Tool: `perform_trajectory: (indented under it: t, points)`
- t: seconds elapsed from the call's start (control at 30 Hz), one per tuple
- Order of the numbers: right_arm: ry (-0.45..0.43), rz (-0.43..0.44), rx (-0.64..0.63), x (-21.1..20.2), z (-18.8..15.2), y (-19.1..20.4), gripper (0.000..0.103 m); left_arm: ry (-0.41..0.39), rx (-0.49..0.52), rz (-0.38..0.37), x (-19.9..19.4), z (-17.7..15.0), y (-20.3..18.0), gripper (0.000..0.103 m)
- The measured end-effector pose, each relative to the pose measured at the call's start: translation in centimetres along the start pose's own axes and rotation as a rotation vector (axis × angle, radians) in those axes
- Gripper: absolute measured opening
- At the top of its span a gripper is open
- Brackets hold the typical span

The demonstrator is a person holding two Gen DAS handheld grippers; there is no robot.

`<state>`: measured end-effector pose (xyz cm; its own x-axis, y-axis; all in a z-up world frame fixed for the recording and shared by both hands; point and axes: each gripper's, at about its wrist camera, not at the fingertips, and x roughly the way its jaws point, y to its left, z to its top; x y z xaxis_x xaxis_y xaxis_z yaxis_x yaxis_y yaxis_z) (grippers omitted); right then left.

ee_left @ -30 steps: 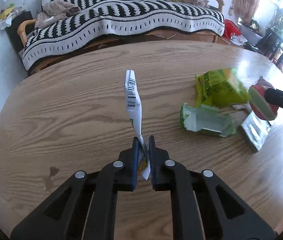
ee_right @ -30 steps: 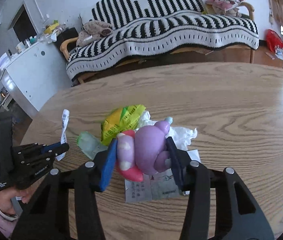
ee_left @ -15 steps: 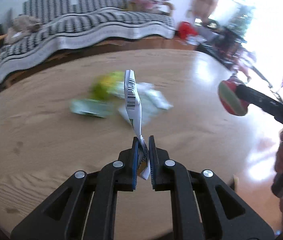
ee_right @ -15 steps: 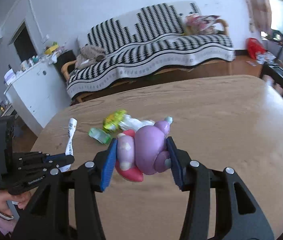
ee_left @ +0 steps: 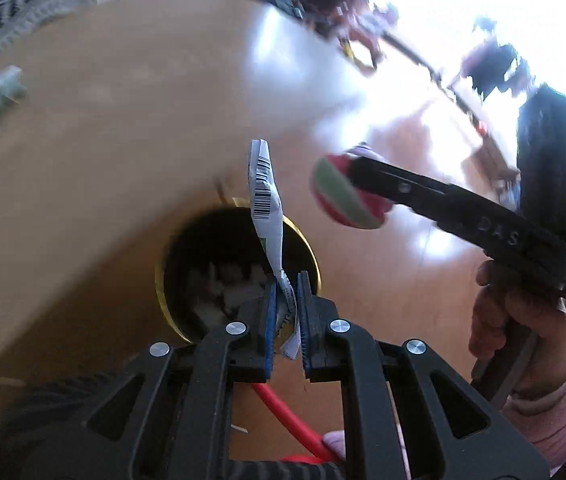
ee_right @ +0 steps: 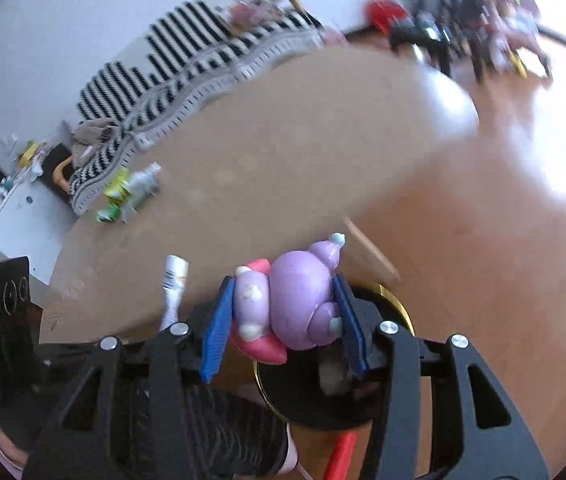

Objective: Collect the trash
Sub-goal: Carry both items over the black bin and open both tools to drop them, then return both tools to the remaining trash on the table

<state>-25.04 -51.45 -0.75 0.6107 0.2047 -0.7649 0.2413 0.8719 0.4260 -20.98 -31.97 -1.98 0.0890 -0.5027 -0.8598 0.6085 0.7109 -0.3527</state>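
My left gripper (ee_left: 286,312) is shut on a thin white wrapper (ee_left: 265,196) with a barcode, which stands up over a black bin (ee_left: 219,264) with a gold rim on the floor beside the table. My right gripper (ee_right: 283,316) is shut on a purple and pink toy (ee_right: 289,304), held above the same bin (ee_right: 303,400). In the left wrist view that toy (ee_left: 343,196) and the right gripper hover to the right of the wrapper. More trash (ee_right: 127,196), green and white, lies far back on the wooden table (ee_right: 283,152).
The table edge curves just behind the bin. A striped sofa (ee_right: 187,64) stands beyond the table, a white cabinet (ee_right: 11,208) at the left. A red tube (ee_left: 287,420) lies on the floor near the bin. A hand in a pink sleeve (ee_left: 523,344) holds the right gripper.
Both grippers have swung away from the trash pile on the table, past the table's edge, and now hang over the bin on the floor. Each keeps hold of its item.
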Motion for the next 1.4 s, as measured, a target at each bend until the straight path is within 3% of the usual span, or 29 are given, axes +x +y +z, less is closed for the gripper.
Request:
perform_trajectory:
  t: [0.1,0.2,0.43,0.73,0.8,0.83,0.87,0.9,0.93,1.0,1.1,1.23,1.4]
  points:
    - [0.057,-0.003,0.115,1.9,-2.3,-3.3,0.048,0.073,-0.029,-0.006,4.3,-0.9,0.1,0.009]
    - [0.075,-0.007,0.129,2.5,-3.3,-4.1,0.048,0.120,-0.044,0.028,7.0,-2.4,0.5,0.009]
    - [0.101,-0.018,0.125,3.6,-3.6,-4.5,0.048,0.114,-0.024,0.074,7.4,-2.8,0.2,0.009]
    - [0.127,-0.020,0.120,5.1,-3.2,-3.7,0.048,0.119,-0.040,0.061,7.9,-2.1,0.8,0.009]
    - [0.130,0.001,0.133,5.4,-2.8,-3.7,0.061,0.125,-0.032,0.062,8.0,-2.1,0.8,0.013]
    - [0.130,0.014,0.149,5.4,-2.7,-3.8,0.069,0.128,-0.029,0.087,8.0,-2.1,0.7,0.028]
    - [0.123,0.019,0.170,5.3,-2.5,-4.2,0.090,0.125,-0.038,0.103,7.9,-2.1,0.8,0.066]
    - [0.113,0.017,0.186,5.1,-2.4,-4.4,0.097,0.105,-0.051,0.101,7.6,-2.1,1.0,0.087]
    - [0.107,0.018,0.195,4.9,-2.2,-4.5,0.097,0.070,-0.067,0.083,7.1,-2.0,1.2,0.097]
    - [0.065,0.010,0.209,4.0,-1.7,-4.9,0.097,0.023,-0.090,0.045,5.6,-1.8,1.5,0.097]
    - [-0.017,-0.052,0.169,2.5,-0.7,-4.5,0.097,0.006,-0.091,0.050,3.6,-1.7,1.9,0.097]
    - [-0.112,-0.143,0.046,1.2,0.7,-2.4,0.097,-0.122,-0.104,0.149,-2.0,-1.3,4.2,0.097]
    - [-0.126,-0.098,-0.151,2.7,2.8,4.5,0.097,-0.265,-0.220,0.294,-8.8,-1.2,10.6,0.097]
